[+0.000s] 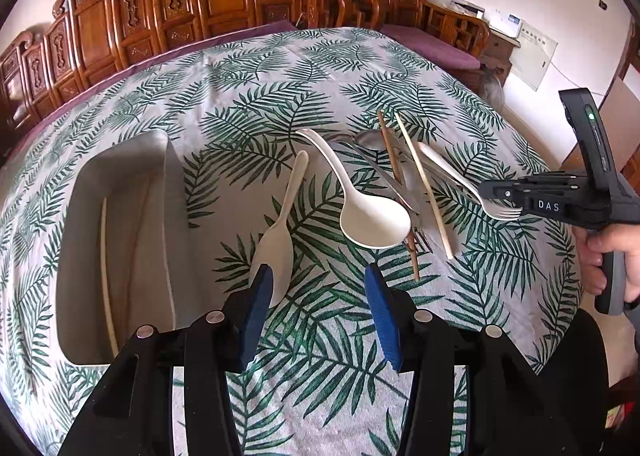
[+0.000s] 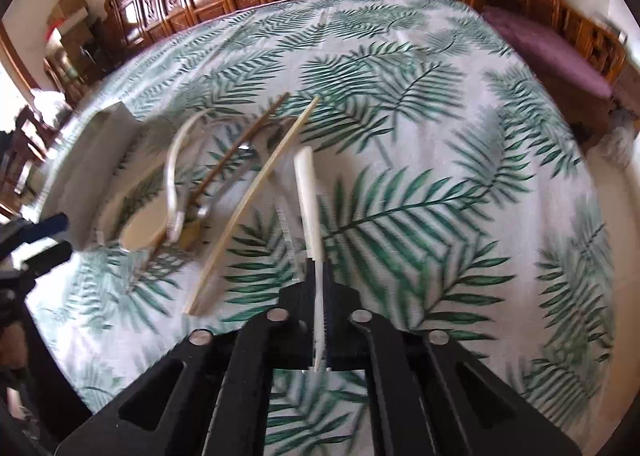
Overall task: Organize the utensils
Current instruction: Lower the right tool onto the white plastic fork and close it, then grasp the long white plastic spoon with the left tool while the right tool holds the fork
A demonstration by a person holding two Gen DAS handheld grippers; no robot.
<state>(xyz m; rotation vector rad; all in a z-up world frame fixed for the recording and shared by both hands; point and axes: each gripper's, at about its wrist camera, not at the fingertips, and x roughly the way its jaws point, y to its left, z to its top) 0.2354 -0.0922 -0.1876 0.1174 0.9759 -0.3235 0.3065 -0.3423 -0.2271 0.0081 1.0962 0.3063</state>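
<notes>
Leaf-print tablecloth (image 1: 256, 96) covers the table; grey tray (image 1: 120, 184) near its left edge, one pale chopstick (image 1: 107, 276) inside. Left gripper (image 1: 320, 312) wide open, holding nothing, above cloth beside small white spoon (image 1: 276, 232). Right gripper (image 2: 320, 308) clamped on fork (image 2: 310, 208), handle pointing forward, by pile near right edge.

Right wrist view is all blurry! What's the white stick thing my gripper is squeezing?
Observer: The left wrist view shows a metal fork; its tines poke out beside the right gripper.
Operator: Is anything in the tray?
Observer: Yes, one cream chopstick lies inside the white tray.
Operator: Is my other gripper holding something?
Observer: No. The left gripper is open and empty, over the cloth beside a small white spoon.
</notes>
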